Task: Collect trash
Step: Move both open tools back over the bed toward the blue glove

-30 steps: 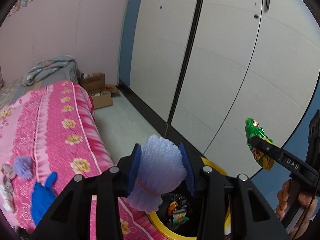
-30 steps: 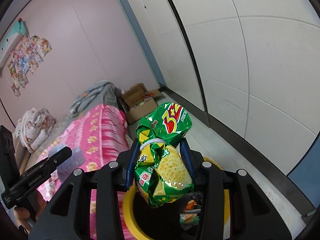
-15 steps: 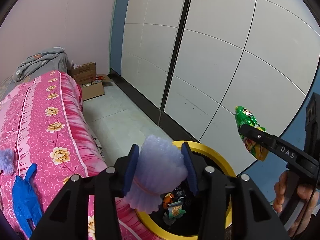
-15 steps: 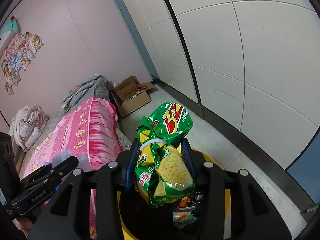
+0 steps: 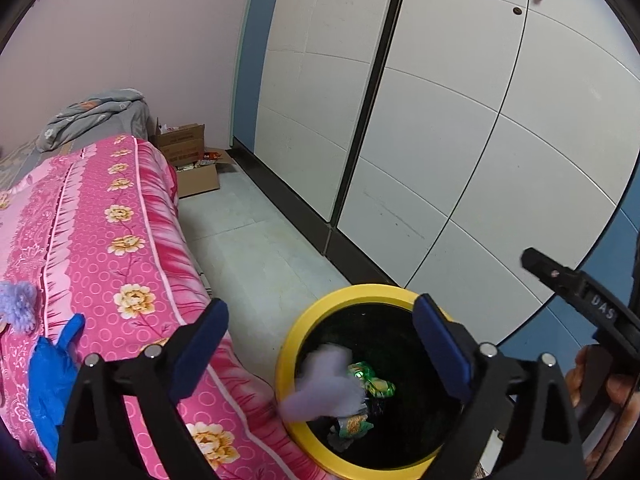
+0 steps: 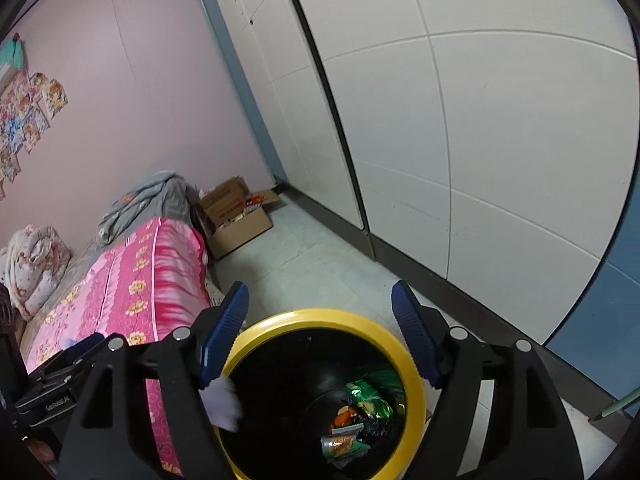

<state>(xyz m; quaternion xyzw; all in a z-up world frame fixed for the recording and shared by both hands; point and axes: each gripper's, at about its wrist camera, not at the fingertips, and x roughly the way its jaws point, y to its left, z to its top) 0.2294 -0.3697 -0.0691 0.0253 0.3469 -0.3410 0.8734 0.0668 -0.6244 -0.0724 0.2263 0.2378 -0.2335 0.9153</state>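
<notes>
A black bin with a yellow rim (image 5: 320, 308) (image 6: 320, 314) stands on the floor beside the bed. My left gripper (image 5: 320, 344) is open and empty above it. A pale lilac foam wad (image 5: 324, 384) falls, blurred, at the bin's left rim; it also shows in the right wrist view (image 6: 222, 402). My right gripper (image 6: 320, 332) is open and empty over the bin. A green snack bag (image 6: 370, 398) (image 5: 372, 380) lies inside among other wrappers (image 6: 342, 442). The right gripper's finger (image 5: 560, 280) shows at the right of the left wrist view.
A bed with a pink flowered cover (image 5: 104, 240) (image 6: 136, 280) lies left of the bin. A blue glove (image 5: 52, 376) and a purple pom-pom (image 5: 16, 306) lie on it. A cardboard box (image 5: 192, 164) (image 6: 236, 216) stands on the floor. White wardrobe doors (image 5: 460, 120) run along the right.
Both grippers opened over the bin. The foam wad dropped from the left gripper and the green snack bag dropped from the right one into the bin.
</notes>
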